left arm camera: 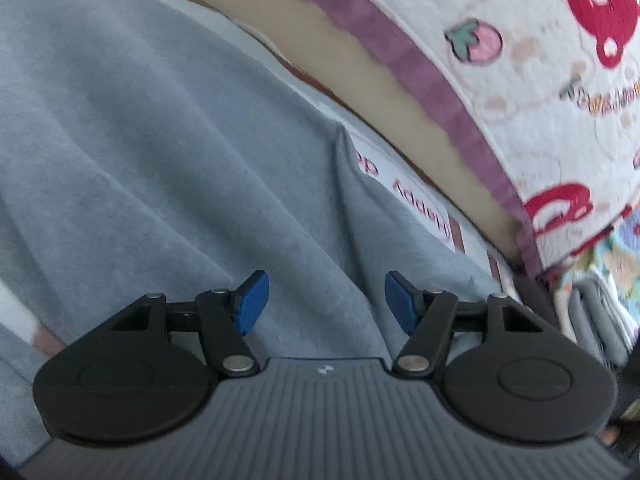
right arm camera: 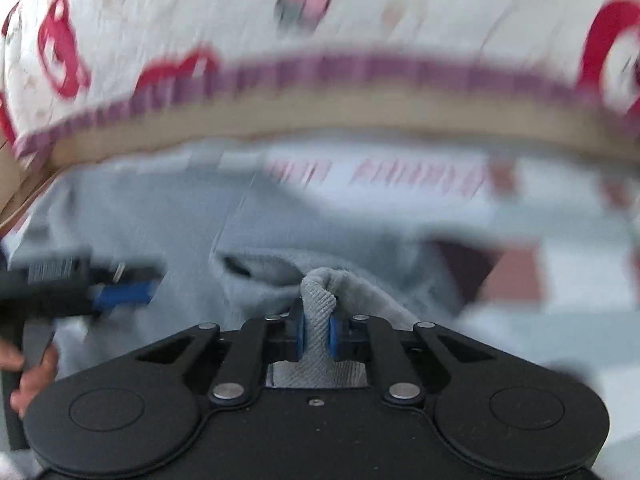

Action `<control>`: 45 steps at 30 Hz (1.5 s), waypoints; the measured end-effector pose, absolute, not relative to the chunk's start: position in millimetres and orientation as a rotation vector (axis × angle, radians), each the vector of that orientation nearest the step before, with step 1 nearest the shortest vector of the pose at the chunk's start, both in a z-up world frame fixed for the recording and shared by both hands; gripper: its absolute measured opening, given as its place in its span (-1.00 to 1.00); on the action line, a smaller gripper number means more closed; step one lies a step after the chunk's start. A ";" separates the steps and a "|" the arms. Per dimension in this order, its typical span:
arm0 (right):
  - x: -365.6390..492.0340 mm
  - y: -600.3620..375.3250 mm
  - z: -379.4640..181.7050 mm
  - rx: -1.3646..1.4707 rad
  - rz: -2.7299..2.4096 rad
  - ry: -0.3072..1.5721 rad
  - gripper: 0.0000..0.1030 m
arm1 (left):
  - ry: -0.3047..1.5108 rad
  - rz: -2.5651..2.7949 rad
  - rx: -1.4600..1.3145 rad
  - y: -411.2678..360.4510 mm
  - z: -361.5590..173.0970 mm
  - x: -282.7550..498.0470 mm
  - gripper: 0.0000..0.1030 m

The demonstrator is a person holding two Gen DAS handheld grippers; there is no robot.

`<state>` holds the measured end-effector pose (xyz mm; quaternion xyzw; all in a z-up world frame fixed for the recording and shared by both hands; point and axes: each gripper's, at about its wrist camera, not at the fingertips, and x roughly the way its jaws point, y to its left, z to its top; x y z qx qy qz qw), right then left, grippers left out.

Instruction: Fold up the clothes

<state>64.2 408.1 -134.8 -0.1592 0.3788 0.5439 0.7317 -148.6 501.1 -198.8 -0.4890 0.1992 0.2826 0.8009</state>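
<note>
Behind everything: cream quilt (left arm camera: 520,92) with red bear prints and purple trim, tan band beneath it. Grey garment (left arm camera: 160,168) spread over a white printed sheet (left arm camera: 404,192) with red lettering, creased into ridges. Left tool (left arm camera: 326,300) held over the grey cloth, blue pads (left arm camera: 252,300) spread apart, nothing between them. Right tool (right arm camera: 317,334) pressed together, pinching a ribbed grey fold of the garment (right arm camera: 318,304). Left tool (right arm camera: 120,294) also seen at left edge of right view, blurred, gripped by a hand (right arm camera: 28,376).
</note>
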 end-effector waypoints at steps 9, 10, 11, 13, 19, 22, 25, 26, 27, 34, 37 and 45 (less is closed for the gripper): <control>214.8 401.1 -106.9 -0.301 0.733 0.517 -0.79 | 0.307 0.768 -0.952 531.3 -169.4 -190.5 0.24; 222.3 403.3 -117.7 -0.314 0.693 0.532 -0.79 | 0.329 0.782 -0.965 534.5 -172.2 -194.0 0.24; 229.5 407.1 -131.2 -0.312 0.663 0.585 -0.79 | 0.353 0.797 -0.972 536.7 -174.7 -196.0 0.24; 240.3 410.5 -155.6 -0.298 0.618 0.703 -0.72 | 0.408 0.829 -0.959 536.5 -178.7 -193.4 0.24; 204.4 325.4 -164.8 -0.050 0.643 0.739 0.22 | 0.549 0.889 -0.901 532.6 -186.0 -184.7 0.24; 182.6 261.9 -175.7 0.052 0.651 0.793 0.23 | 0.538 0.813 -0.869 519.7 -175.8 -173.5 0.24; 159.6 202.8 -192.8 0.121 0.737 0.916 0.23 | 0.503 0.627 -0.835 491.3 -158.2 -157.2 0.24; 151.4 190.4 -196.5 0.141 0.765 0.956 0.23 | 0.501 0.556 -0.824 478.8 -153.2 -148.5 0.24; 141.2 178.7 -201.3 0.167 0.789 0.998 0.22 | 0.511 0.484 -0.818 464.2 -149.6 -138.9 0.24; 94.2 163.1 -227.9 0.273 0.902 1.070 0.24 | 0.603 0.140 -0.685 366.6 -145.9 -98.9 0.24; 95.8 192.2 -224.2 0.255 0.922 1.021 0.41 | 0.619 0.076 -0.632 342.3 -148.0 -98.2 0.24; 90.0 219.0 -154.8 0.035 0.864 0.653 -0.79 | 0.625 0.237 -0.676 370.1 -142.0 -116.9 0.24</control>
